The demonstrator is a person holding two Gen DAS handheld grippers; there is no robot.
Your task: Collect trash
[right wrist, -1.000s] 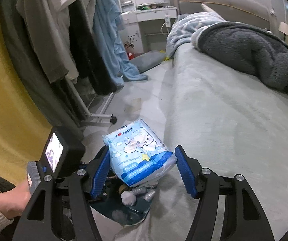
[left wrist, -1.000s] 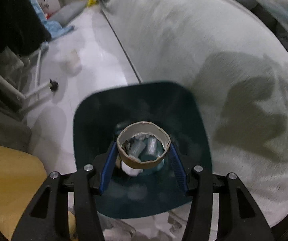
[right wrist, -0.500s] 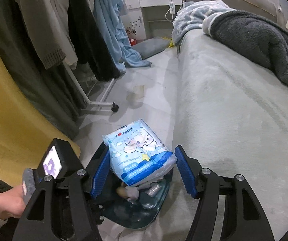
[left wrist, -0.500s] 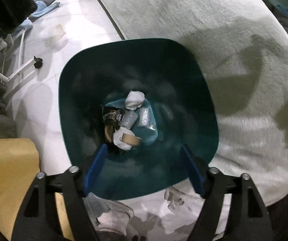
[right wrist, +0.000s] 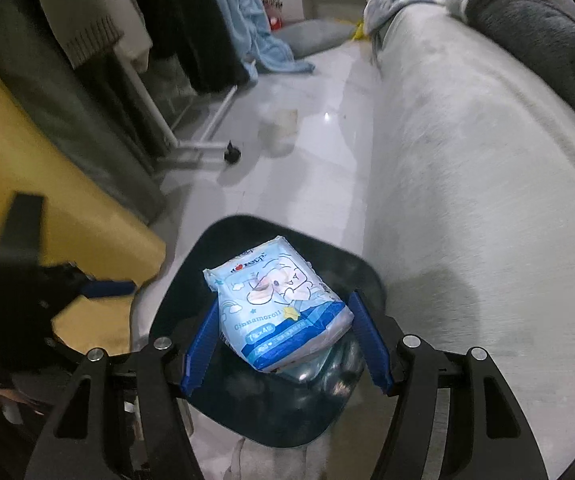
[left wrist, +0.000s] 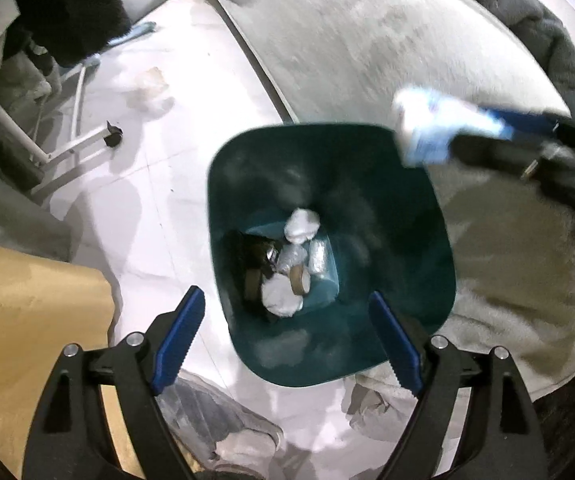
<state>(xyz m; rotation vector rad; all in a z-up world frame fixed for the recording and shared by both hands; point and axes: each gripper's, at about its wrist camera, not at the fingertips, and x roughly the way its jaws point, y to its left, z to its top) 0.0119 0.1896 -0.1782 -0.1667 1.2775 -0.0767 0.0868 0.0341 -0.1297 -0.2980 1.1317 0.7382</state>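
Right now, biggest first: grey plush-covered bed (right wrist: 467,200) along the right side, glossy white tile floor (left wrist: 159,184) beside it. Dark teal square plastic trash bin (left wrist: 387,184) stands on the floor against the bed's edge, below both my grippers.

Bin's bottom already holds crumpled white tissue wads (left wrist: 301,226), silver foil wrappers (left wrist: 319,258) and a short brown cardboard tube (left wrist: 299,280).

My right gripper (right wrist: 287,344) is clamped on a light-blue plastic tissue pack with a cartoon print (right wrist: 277,308). Both blue pads press its sides. The pack hangs over the bin's mouth, tilted, its far corner up. In the left view it sits blurred just past the bin's far right corner, so I judge it's near the rim rather than centred.

My left gripper (left wrist: 287,338) has nothing between the jaws; they're opening, wide apart, over the bin's near edge.

Risks from here:
- Releasing this close to the rim: pack could clip the edge and slide onto the floor or the bed's edge.
- Tilted pack may catch on one pad and drop skewed.
- Both grippers crowd one opening; a sideways move could knock them together or tip the bin.
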